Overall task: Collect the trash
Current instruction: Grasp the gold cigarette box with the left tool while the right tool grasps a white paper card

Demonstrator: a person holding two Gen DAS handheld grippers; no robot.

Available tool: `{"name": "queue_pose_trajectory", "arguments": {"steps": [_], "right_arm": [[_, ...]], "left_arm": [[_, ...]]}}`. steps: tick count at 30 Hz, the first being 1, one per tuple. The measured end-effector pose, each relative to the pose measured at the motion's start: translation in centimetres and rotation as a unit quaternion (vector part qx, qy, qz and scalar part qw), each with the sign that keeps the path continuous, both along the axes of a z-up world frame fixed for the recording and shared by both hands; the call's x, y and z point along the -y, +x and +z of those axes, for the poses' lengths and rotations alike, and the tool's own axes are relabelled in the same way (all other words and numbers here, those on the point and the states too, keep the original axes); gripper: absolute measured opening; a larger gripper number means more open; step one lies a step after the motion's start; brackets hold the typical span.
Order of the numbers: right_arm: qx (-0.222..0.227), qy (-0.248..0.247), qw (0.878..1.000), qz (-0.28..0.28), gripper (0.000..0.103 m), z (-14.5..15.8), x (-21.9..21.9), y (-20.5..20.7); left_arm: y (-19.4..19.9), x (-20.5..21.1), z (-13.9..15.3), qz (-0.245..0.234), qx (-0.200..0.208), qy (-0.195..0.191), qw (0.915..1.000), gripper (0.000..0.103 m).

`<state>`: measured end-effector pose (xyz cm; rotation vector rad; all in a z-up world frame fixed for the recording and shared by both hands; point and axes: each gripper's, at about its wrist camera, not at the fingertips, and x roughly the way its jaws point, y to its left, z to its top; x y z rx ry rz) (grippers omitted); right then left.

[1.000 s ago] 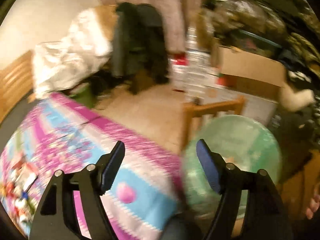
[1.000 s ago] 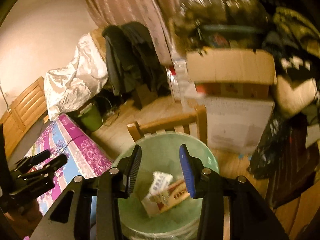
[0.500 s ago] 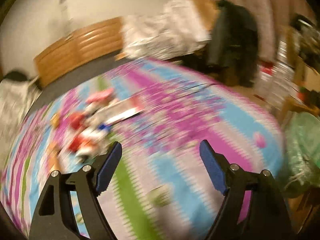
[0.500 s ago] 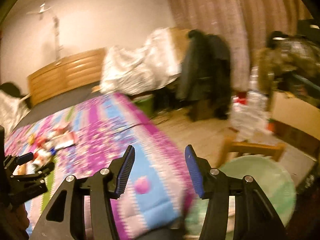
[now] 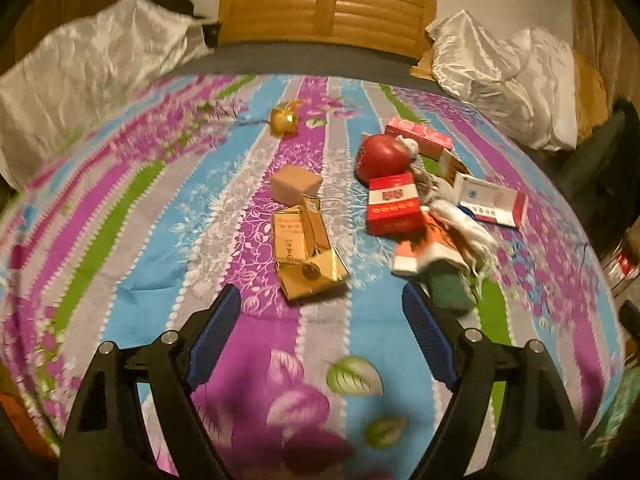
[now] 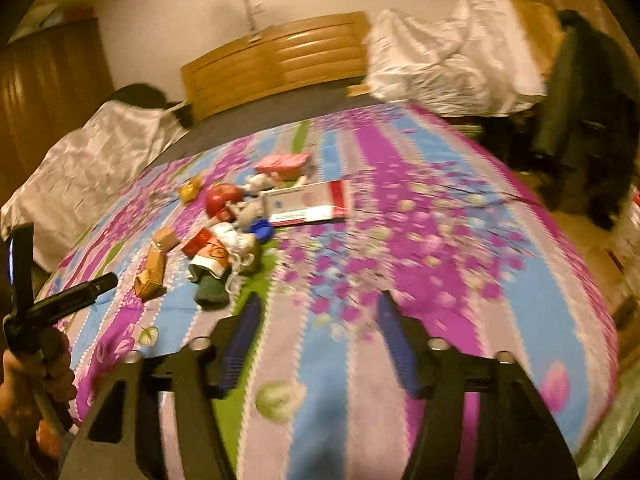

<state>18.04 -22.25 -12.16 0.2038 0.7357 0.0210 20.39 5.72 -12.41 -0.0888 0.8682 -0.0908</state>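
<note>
Trash lies scattered on a striped floral bedspread [image 5: 224,208]. A flattened gold carton [image 5: 306,248] lies just ahead of my open, empty left gripper [image 5: 320,320]. Beyond it are a small tan box [image 5: 295,184], a gold wrapper [image 5: 284,120], a red round object [image 5: 380,156], a red box [image 5: 394,204], a pink box [image 5: 420,136], a white and red carton [image 5: 490,202] and a crumpled pile with a dark green piece [image 5: 444,284]. My right gripper [image 6: 318,320] is open and empty over the bedspread [image 6: 420,240], right of the trash pile [image 6: 224,236]. The left gripper [image 6: 60,300] shows at its left edge.
A wooden headboard [image 5: 328,12] stands at the far end. White satin bedding is heaped at the far left [image 5: 88,64] and far right [image 5: 508,76]. A dark coat [image 6: 580,92] hangs right of the bed. The bed's edge drops off at the right [image 6: 612,280].
Both grippers have swung left from the green bin beside the bed to face the bedspread and the trash. Both remain open and empty.
</note>
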Motion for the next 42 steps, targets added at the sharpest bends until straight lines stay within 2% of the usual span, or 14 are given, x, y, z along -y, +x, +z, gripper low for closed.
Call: {"name": "queue_pose_trajectory", "arguments": {"steps": [2, 4, 6, 8, 11, 17, 19, 21, 22, 23, 26, 32, 35, 42], "right_arm": [[0.007, -0.021, 1.0, 0.019, 0.091, -0.3, -0.4, 3.5], [0.009, -0.044, 0.998, 0.045, 0.098, -0.8, 0.0, 7.5], [0.006, -0.067, 0.996, 0.059, 0.098, -1.2, 0.7, 11.9], [-0.027, -0.047, 0.994, 0.092, 0.098, -2.2, 2.2, 17.1], [-0.08, -0.026, 0.991, 0.108, 0.098, -4.8, 3.9, 22.9], [-0.115, 0.028, 0.981, 0.153, 0.098, -8.7, 4.1, 27.2], [-0.116, 0.018, 0.979, 0.166, 0.097, -9.5, 3.2, 26.7], [-0.107, 0.018, 0.978, 0.178, 0.083, -9.7, 2.7, 25.9], [-0.105, 0.026, 0.977, 0.181, 0.066, -9.6, 2.7, 25.3], [-0.105, 0.034, 0.978, 0.179, 0.043, -9.6, 2.6, 24.9], [-0.095, 0.063, 0.977, 0.178, 0.015, -9.2, 2.7, 23.0], [-0.071, 0.067, 0.978, 0.183, 0.01, -7.3, 0.8, 15.9], [-0.068, 0.099, 0.981, 0.153, 0.01, -6.6, 0.7, 11.9], [-0.072, 0.159, 0.981, 0.081, 0.009, -5.8, 0.4, 3.5]], "left_arm": [[1.5, -0.1, -0.8, -0.007, -0.011, -0.02, 0.9997, 0.082], [3.0, 0.3, -1.8, -0.016, -0.02, -0.03, 0.9992, 0.084], [4.5, -0.1, -2.8, -0.014, -0.026, -0.034, 0.999, 0.086], [5.7, -0.5, -3.7, -0.005, -0.037, -0.047, 0.9982, 0.086], [7.0, -0.8, -4.6, 0.002, -0.051, -0.064, 0.9966, 0.087], [9.0, -0.8, -6.3, -0.014, -0.08, -0.092, 0.9925, 0.086], [9.2, -0.9, -6.9, -0.016, -0.09, -0.102, 0.9906, 0.081], [9.1, -1.1, -7.0, -0.012, -0.086, -0.1, 0.9912, 0.059], [9.0, -1.3, -7.0, -0.014, -0.084, -0.102, 0.9911, 0.053], [8.9, -1.4, -7.0, -0.015, -0.084, -0.107, 0.9905, 0.05], [8.3, -1.8, -6.9, -0.013, -0.082, -0.114, 0.99, 0.048], [4.9, -2.4, -5.6, -0.016, -0.062, -0.121, 0.9905, 0.047], [2.9, -3.1, -4.7, -0.012, -0.056, -0.121, 0.9911, 0.047], [-1.8, -3.7, -1.3, 0.001, -0.027, -0.047, 0.9985, 0.047]]}}
